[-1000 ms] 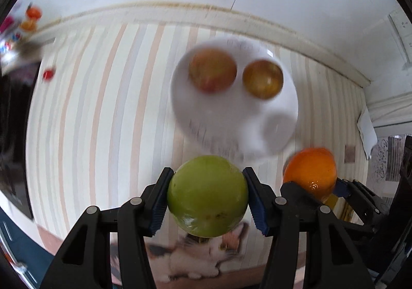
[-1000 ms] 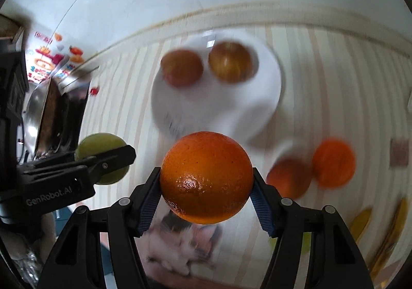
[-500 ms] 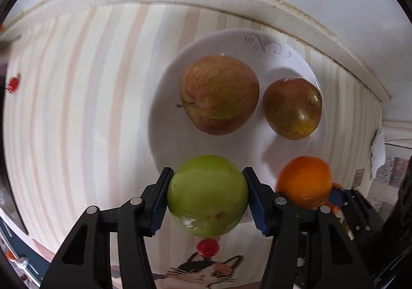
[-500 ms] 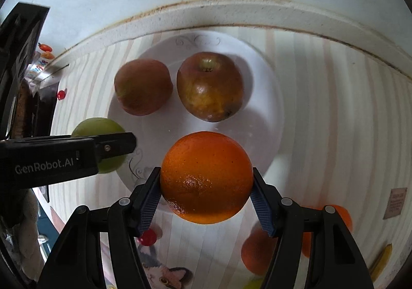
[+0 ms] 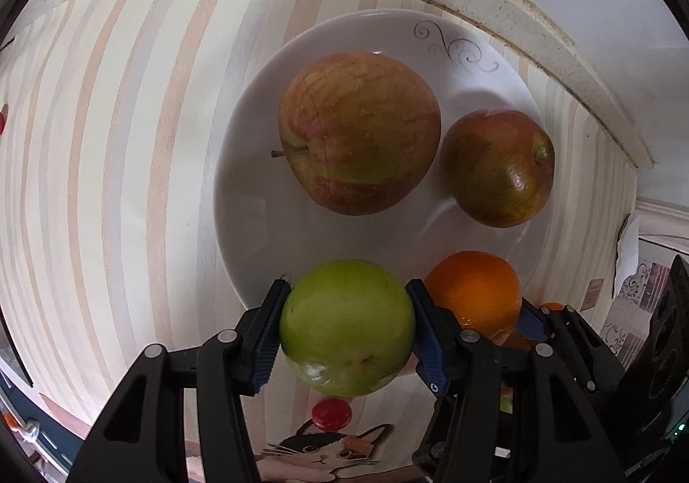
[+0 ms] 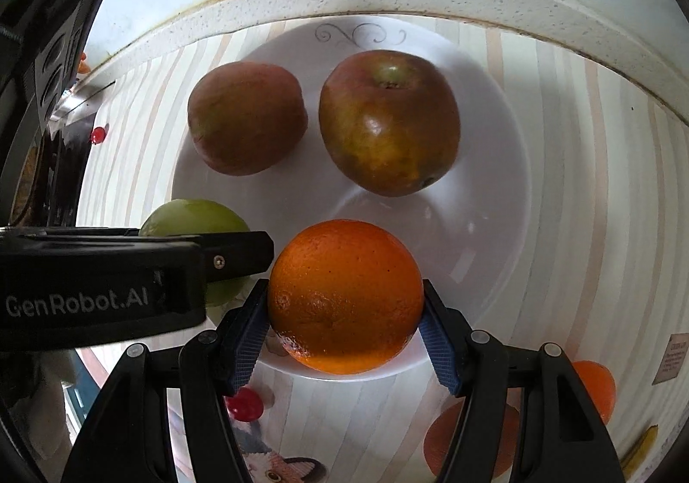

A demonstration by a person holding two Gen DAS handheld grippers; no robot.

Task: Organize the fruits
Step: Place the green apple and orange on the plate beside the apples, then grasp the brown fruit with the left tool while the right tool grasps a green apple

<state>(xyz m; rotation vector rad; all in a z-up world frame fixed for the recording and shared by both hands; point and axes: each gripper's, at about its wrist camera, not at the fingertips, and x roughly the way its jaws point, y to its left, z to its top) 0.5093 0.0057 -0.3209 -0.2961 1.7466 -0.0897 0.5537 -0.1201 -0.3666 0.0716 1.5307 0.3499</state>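
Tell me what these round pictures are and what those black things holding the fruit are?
A person holds black tongs in each hand, each with a small wide-angle camera looking along its fingers, which makes the pictures round. In the left camera's picture, the left tongs squeeze a green apple. In the right camera's picture, the right tongs squeeze an orange. Both are over the near edge of a white plate on a striped tablecloth. Two reddish apples, a bigger one and a darker one, already lie on the plate.

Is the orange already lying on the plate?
No. The right hand-held gripper holds the orange between its pads over the plate.
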